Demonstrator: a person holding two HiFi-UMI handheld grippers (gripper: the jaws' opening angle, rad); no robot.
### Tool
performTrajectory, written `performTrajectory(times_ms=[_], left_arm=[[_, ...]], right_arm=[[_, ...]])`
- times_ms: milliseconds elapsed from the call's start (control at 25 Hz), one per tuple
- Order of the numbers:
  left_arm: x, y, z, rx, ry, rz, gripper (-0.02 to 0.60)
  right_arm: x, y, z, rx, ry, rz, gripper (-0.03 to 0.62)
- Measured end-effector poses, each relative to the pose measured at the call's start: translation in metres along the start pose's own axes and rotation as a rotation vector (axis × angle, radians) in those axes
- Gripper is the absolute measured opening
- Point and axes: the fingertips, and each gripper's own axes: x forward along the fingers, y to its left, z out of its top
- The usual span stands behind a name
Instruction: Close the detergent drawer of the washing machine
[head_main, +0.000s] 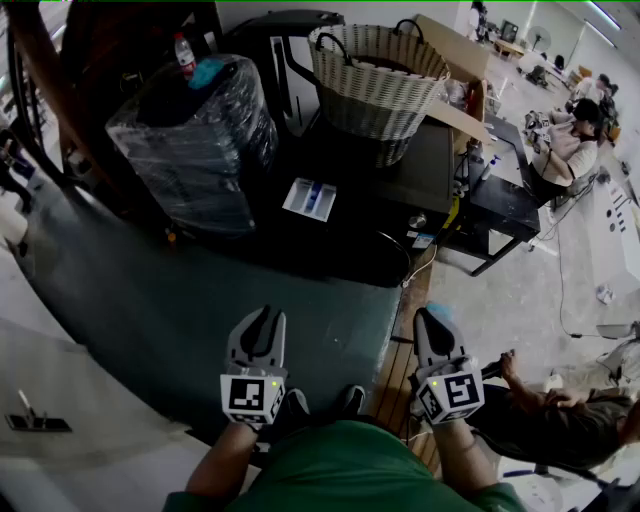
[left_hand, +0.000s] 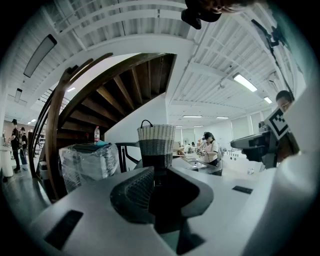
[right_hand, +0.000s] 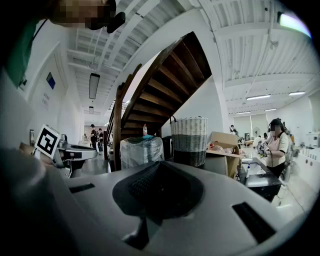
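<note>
The dark washing machine (head_main: 400, 190) stands ahead of me with a wicker basket (head_main: 375, 75) on top. Its white detergent drawer (head_main: 309, 198) sticks out of the front, with blue inside. Both grippers are held low near my body, well short of the machine. My left gripper (head_main: 260, 322) is open by a narrow gap with nothing in it, and that gap shows in the left gripper view (left_hand: 160, 182). My right gripper (head_main: 425, 318) is shut and empty, its pads meeting in the right gripper view (right_hand: 159, 187). The drawer is hidden behind the jaws in both gripper views.
A plastic-wrapped bundle (head_main: 195, 140) with a bottle on it stands left of the machine, under a wooden staircase (left_hand: 115, 95). A black table (head_main: 505, 205) and an open cardboard box (head_main: 455, 60) lie to the right. One person sits at the far right (head_main: 570, 140); another sits on the floor (head_main: 560, 410).
</note>
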Motion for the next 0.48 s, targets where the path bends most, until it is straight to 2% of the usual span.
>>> performTrajectory(times_ms=[200, 480], left_arm=[[-0.024, 0.034, -0.016, -0.017, 0.03, 0.028, 0.091], [-0.036, 0.035, -0.01, 0.001, 0.004, -0.004, 0.091]], right_arm=[[0.012, 0.037, -0.008, -0.017, 0.004, 0.011, 0.023], [0.004, 0.054, 0.001, -0.03, -0.01, -0.003, 0.021]])
